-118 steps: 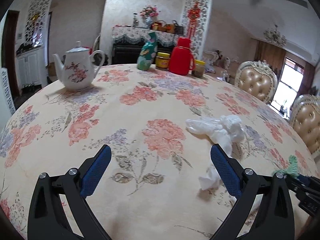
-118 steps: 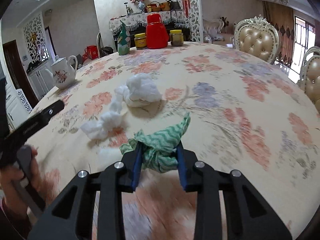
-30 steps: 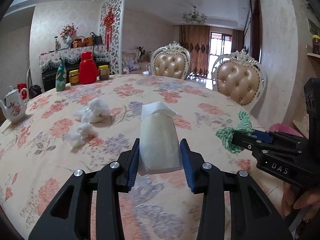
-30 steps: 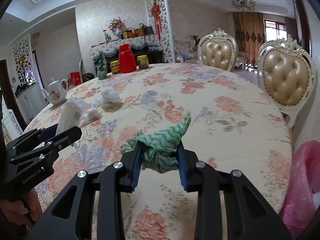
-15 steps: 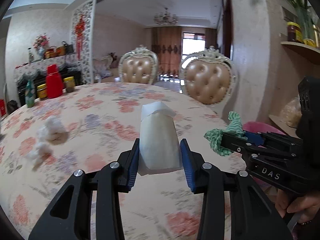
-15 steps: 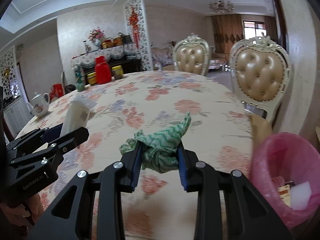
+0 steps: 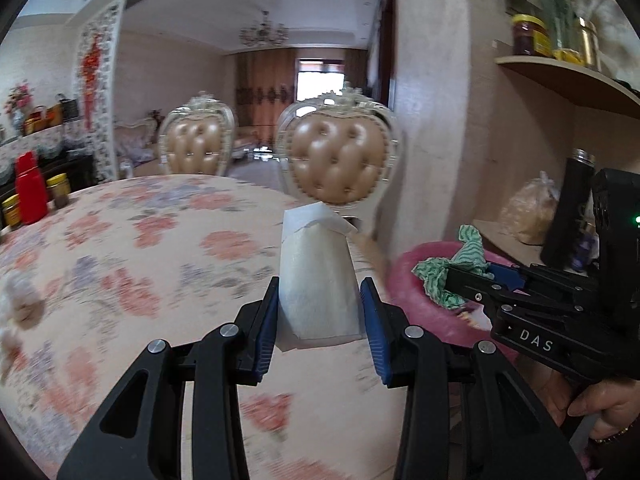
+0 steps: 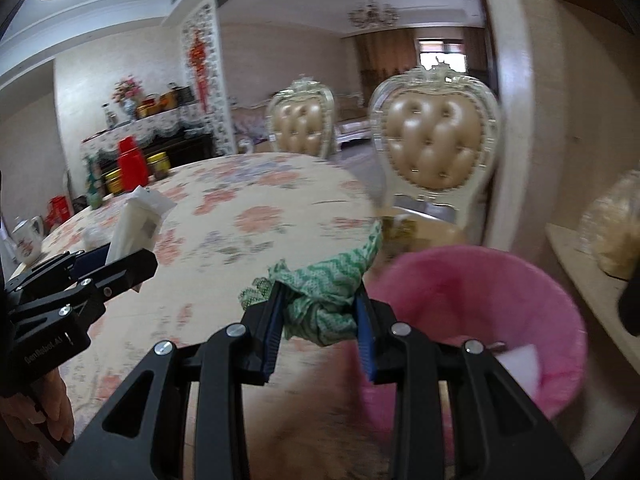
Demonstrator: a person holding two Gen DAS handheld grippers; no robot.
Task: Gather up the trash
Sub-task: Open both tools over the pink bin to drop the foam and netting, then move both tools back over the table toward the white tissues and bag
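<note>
My left gripper (image 7: 319,304) is shut on a white paper packet (image 7: 318,280) and holds it above the edge of the floral table (image 7: 160,248). My right gripper (image 8: 318,320) is shut on a crumpled green patterned cloth (image 8: 324,284), held at the near left rim of a bin lined with a pink bag (image 8: 500,312). The bin also shows in the left wrist view (image 7: 408,280), behind the right gripper (image 7: 460,276). The left gripper and packet show at the left of the right wrist view (image 8: 132,232). White crumpled tissues (image 7: 20,304) lie on the table at far left.
Two tufted tan chairs (image 7: 340,160) stand at the table's far side. A red flask (image 7: 30,192) and jars stand at the table's far left. A wall shelf (image 7: 568,80) with jars and a lower ledge with a black bottle (image 7: 568,216) are at the right.
Both grippers have swung right from over the table toward the pink bin. The bin is now larger and closer in the right wrist view. Both grips are unchanged.
</note>
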